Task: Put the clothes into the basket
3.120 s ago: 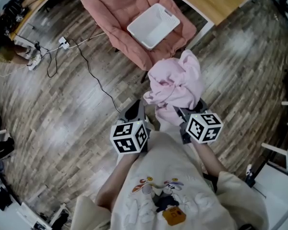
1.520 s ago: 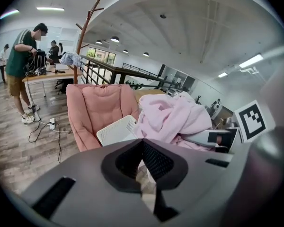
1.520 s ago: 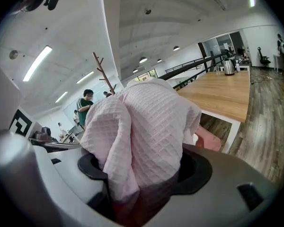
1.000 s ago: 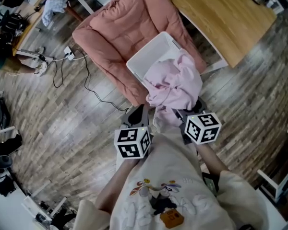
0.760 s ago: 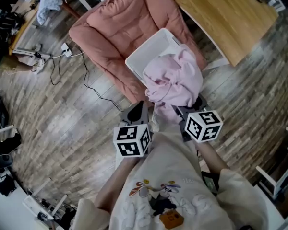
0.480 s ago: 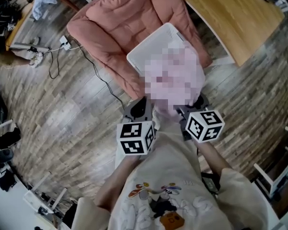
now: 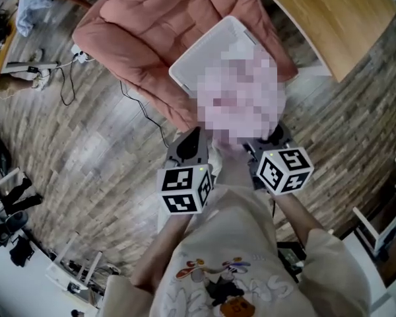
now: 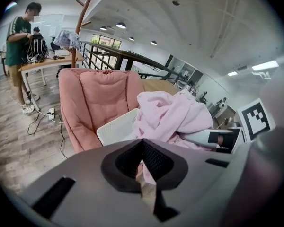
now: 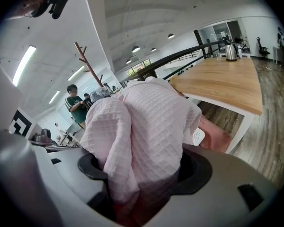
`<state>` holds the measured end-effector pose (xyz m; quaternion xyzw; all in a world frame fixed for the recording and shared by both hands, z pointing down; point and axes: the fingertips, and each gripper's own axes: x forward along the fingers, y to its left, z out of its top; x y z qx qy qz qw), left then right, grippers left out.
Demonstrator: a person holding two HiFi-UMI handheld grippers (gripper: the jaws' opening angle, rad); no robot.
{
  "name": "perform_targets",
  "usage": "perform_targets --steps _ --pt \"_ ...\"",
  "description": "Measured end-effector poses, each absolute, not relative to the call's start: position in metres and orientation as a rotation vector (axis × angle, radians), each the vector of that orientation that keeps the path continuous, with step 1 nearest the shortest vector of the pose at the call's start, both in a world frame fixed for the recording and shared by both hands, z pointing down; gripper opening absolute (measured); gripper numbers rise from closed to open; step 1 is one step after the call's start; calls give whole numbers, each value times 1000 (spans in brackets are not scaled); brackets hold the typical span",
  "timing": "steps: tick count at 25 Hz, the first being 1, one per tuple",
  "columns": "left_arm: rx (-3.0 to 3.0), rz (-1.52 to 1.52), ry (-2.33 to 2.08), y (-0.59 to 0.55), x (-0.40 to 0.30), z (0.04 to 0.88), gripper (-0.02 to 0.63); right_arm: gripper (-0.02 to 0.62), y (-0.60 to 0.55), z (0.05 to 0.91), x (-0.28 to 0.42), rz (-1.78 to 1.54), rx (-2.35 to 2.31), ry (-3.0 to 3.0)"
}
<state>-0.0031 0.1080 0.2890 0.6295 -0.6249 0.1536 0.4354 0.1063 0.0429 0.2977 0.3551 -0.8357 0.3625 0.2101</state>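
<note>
Pink armchair (image 7: 145, 25) fills the upper left and centre of the head view. The wooden tabletop (image 7: 330, 12) cuts across the upper right.

White basket (image 7: 188, 65) sits on the armchair seat, upper centre. Its long axis runs diagonally from lower left to upper right. Only its left side and far corner are visible; the rest is behind the load.

Pink garment (image 9: 142, 122) is a bunched bundle held up in front of you. In the head view it overlaps the basket's near right part. I can't tell how high it hangs above the rim.

Right gripper (image 9: 142, 183) is clenched on the thick bulk of the garment, so it carries most of the load. Left gripper (image 8: 143, 169) is closed on what looks like a thin pink fold of the same garment.

Key relation: the basket lies straight up-frame from both grippers, just past the bundle. In the head view your left gripper (image 7: 191, 144) sits below the basket's exposed near corner. Your right gripper (image 7: 270, 137) sits below the covered right side.

My read: carry forward and a bit left so the bulk centres over the opening, then open the right first. Risk is the trailing fold draping over the near rim.
</note>
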Motion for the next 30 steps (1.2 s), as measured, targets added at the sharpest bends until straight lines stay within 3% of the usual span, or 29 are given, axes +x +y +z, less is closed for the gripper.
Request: perform_targets --steps 30 --pt "1585 433 -1407 58 -44 360 0 347 -9 370 63 1072 1137 -2193"
